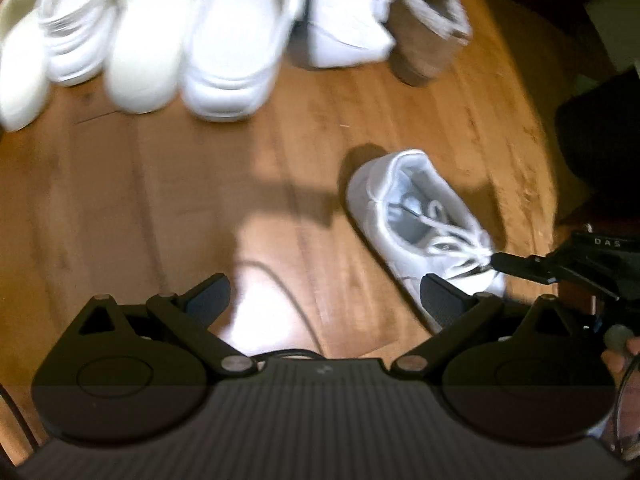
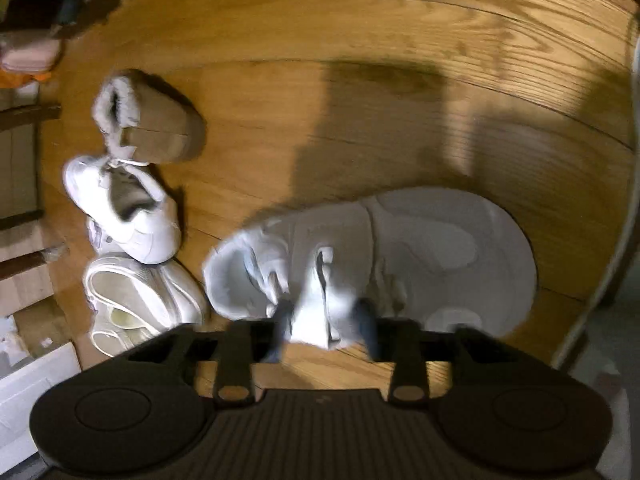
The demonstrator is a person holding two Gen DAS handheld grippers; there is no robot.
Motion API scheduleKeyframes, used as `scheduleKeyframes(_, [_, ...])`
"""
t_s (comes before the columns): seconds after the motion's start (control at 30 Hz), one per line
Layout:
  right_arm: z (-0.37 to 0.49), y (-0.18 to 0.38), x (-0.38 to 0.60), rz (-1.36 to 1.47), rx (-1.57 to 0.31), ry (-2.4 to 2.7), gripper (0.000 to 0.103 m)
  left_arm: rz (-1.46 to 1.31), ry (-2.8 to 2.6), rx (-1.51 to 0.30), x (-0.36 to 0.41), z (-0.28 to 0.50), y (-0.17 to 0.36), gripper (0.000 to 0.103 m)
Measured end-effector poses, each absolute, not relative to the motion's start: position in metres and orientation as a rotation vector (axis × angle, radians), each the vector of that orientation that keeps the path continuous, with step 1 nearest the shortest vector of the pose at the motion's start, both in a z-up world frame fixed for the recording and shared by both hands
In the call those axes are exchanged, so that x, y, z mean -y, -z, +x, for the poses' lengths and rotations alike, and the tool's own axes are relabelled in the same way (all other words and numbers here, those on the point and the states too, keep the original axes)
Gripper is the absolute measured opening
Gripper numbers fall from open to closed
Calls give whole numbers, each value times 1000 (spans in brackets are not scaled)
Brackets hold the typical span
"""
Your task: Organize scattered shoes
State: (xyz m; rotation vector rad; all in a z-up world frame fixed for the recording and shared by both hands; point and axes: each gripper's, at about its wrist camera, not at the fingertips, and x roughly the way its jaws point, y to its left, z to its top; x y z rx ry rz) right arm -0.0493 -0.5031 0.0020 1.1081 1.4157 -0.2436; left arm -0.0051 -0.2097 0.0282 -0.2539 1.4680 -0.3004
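Down by the near edge of the wooden floor (image 1: pixel 168 208), the left gripper (image 1: pixel 326 300) is hanging with its jaws spread wide and nothing between them, only bare boards showing in the gap. Just beyond its right finger, the white lace-up sneaker (image 1: pixel 420 216) is lying on the floor, apart from the others, heel toward the far row and toe toward the camera, its mouth showing only a grey lining and loose laces. At that sneaker's toe, the right gripper (image 1: pixel 520 268) is reaching in from the side, its tip sitting right at the laces. From the right wrist view, the right gripper (image 2: pixel 326 328) is straddling the sneaker's (image 2: pixel 400 248) tongue and laces, one finger on each side; blur is smearing the pads, so I cannot tell whether they are pressing on the shoe or standing clear of it. Farther from the sneaker, the row of white shoes (image 1: pixel 224 48) is standing side by side along the far part of the floor, and the tan fleece-lined bootie (image 1: pixel 430 28) is sitting at the row's right end, fuzzy collar up, nothing visible inside.
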Motion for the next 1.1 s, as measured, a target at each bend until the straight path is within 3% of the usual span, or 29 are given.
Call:
scheduleKeyframes(0.1, [-35,-28,480,760,-1425,48,66,-308,343,-1519,217,-1,-21,103])
scheduleKeyframes(0.17, [-27,-50,460,454,-1363,-81,83,-373,351,-1557,215,0,-15,103])
scheduleKeyframes(0.27, [-33,-59,431,42,-1236,-226,84,-420,328,-1586,208,0,-8,103])
scheduleKeyframes(0.7, [-38,11,384,-391,-1252,-485,80,-448,310,-1601,201,-7,-5,103])
scheduleKeyframes(0.83, [-27,34,365,-498,-1258,-441,99,-466,285,-1624,195,-5,-2,103])
scheduleKeyframes(0.97, [-20,49,353,-494,-1296,-356,82,-403,265,-1595,191,1,-5,103])
scheduleKeyframes(1.1, [-7,36,372,-364,-1334,-294,75,-366,242,-1579,188,6,-5,103])
